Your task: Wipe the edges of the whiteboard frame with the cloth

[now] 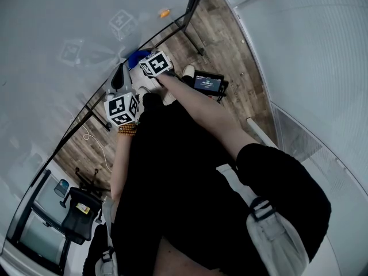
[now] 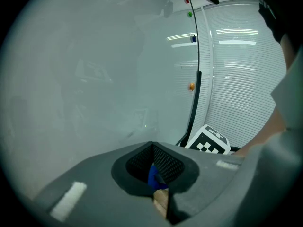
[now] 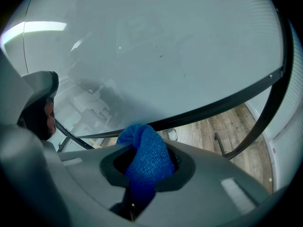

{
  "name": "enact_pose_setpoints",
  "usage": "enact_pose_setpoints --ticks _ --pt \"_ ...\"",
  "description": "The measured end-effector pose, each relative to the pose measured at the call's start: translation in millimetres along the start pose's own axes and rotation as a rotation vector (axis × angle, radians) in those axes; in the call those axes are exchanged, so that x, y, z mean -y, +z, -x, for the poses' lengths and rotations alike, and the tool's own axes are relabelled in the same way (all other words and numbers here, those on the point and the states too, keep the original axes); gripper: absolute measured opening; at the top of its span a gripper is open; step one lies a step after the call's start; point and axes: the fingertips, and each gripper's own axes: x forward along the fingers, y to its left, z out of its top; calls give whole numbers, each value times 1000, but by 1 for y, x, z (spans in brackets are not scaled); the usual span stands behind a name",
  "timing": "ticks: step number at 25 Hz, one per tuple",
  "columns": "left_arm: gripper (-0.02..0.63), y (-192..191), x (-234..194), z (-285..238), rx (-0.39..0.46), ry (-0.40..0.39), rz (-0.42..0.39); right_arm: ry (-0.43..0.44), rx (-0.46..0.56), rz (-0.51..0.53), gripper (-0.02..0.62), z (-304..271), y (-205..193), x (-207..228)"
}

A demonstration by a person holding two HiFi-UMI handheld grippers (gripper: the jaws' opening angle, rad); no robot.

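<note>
The whiteboard (image 1: 63, 33) fills the upper left of the head view, and its black frame edge (image 1: 144, 45) runs diagonally past both grippers. My right gripper (image 1: 134, 62) is shut on a blue cloth (image 3: 144, 157). The cloth bulges out of the jaws right at the board's lower frame bar (image 3: 213, 109); I cannot tell if they touch. My left gripper (image 1: 119, 75) is just beside it, jaws shut (image 2: 154, 175), facing the glossy board with the frame's side bar (image 2: 196, 89) to its right. A sliver of blue shows through the slit between its jaws.
Small magnets sit on the board near the side bar: orange (image 2: 191, 86), blue (image 2: 193, 39), green (image 2: 190, 14). A small device with a lit screen (image 1: 208, 83) lies on the wooden floor (image 1: 230, 50). An office chair (image 1: 80, 211) is at the lower left. Ribbed white wall panels (image 1: 310, 50) are at the right.
</note>
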Motion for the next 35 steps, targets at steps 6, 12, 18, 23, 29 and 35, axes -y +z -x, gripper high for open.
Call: enact_pose_setpoints --ticks 6,12,18,23,29,35 --pt "98 -1 3 0 -1 -12 -3 -31 20 -17 89 7 4 10" --pt "98 3 11 -6 4 -39 -14 -75 48 -42 89 21 12 27" --pt "98 15 34 -21 10 -66 -28 -112 59 -56 89 40 18 55" --pt "98 18 53 -41 8 -81 -35 -130 76 -67 89 52 21 83" --pt "98 23 58 -42 18 -94 -43 -152 84 -65 88 59 25 89" --pt "98 27 58 -40 31 -97 -41 -174 91 -62 87 63 28 93"
